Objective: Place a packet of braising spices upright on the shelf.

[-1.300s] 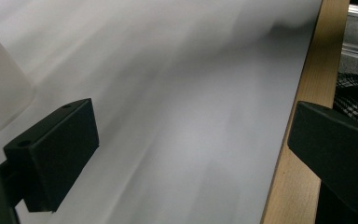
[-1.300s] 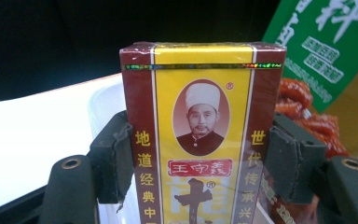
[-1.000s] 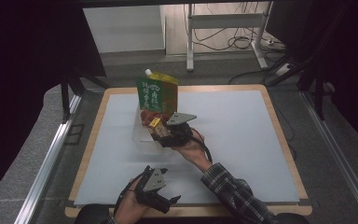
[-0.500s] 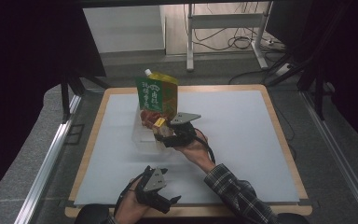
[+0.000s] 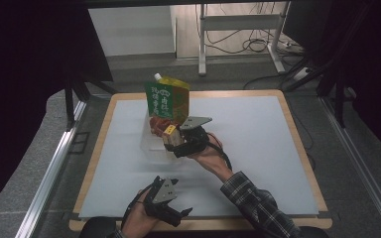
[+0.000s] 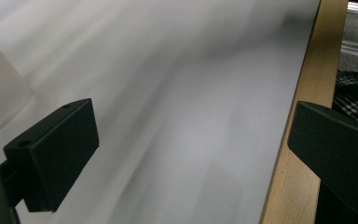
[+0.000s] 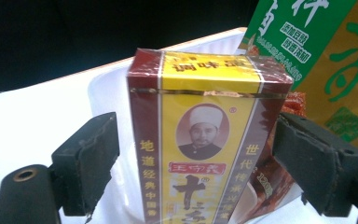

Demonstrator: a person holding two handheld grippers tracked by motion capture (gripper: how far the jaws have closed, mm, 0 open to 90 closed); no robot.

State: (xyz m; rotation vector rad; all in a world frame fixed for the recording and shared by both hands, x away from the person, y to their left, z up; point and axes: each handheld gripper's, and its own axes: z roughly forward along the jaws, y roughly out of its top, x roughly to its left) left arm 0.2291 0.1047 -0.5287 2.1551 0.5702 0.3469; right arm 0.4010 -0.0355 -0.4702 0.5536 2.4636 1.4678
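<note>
Yellow-and-maroon spice box (image 7: 205, 140) now stands between my right gripper (image 5: 171, 140) jaws, apparently released, in the clear bin (image 5: 151, 148) beside the green pouch (image 5: 171, 99). Over the last second this gripper advanced toward the pouch, so placement looks complete; my left gripper (image 5: 171, 210) idles with jaws apart at the near table (image 5: 258, 148) edge.

Between the jaws of the right gripper (image 7: 196, 163) stands a yellow and maroon box (image 7: 205, 140); its top face bears 调味品 in maroon on yellow; its front, under a round portrait with a small ® beside it, carries a red banner reading 王守义 and below it a large 十三; down the side strip by one jaw runs 地道经典中国香, by the other 世代传承; beyond that jaw a green and yellow pouch (image 7: 317, 60) shows white characters too cropped to read.
</note>
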